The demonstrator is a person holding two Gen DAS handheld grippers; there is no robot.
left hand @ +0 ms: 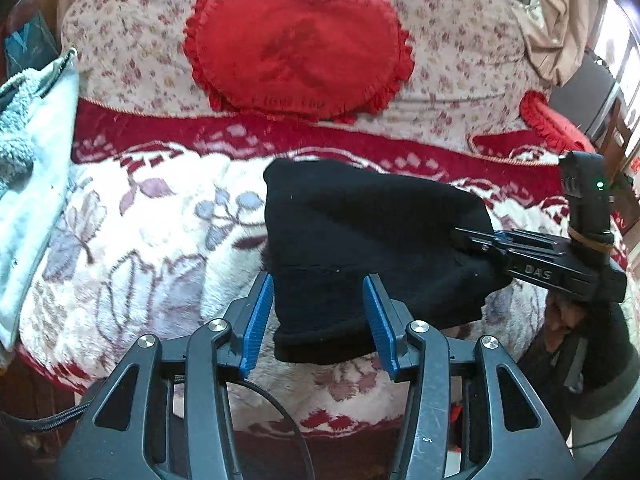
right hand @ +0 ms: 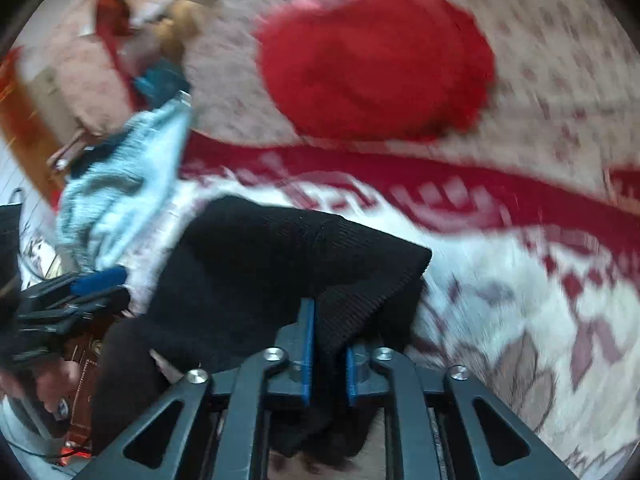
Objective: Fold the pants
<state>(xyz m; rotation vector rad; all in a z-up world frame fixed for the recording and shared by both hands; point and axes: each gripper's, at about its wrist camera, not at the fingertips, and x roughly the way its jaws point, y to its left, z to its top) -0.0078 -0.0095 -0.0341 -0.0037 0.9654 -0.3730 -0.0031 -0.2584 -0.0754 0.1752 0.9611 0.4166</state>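
Here the folded black knit pants (left hand: pixel 360 248) lie on a plush white blanket with red border and flower pattern (left hand: pixel 152 248), covering a sofa seat. The left gripper (left hand: pixel 320 316) is spread wide, its blue pads either side of the pants' near edge without pinching it. The right gripper (right hand: pixel 329 360) has its blue pads pressed together on a fold of the pants (right hand: pixel 280 272). A red heart-shaped frilled cushion (left hand: pixel 296 48) leans on the backrest; a pale blue fleece garment (left hand: pixel 28 152) lies at the left.
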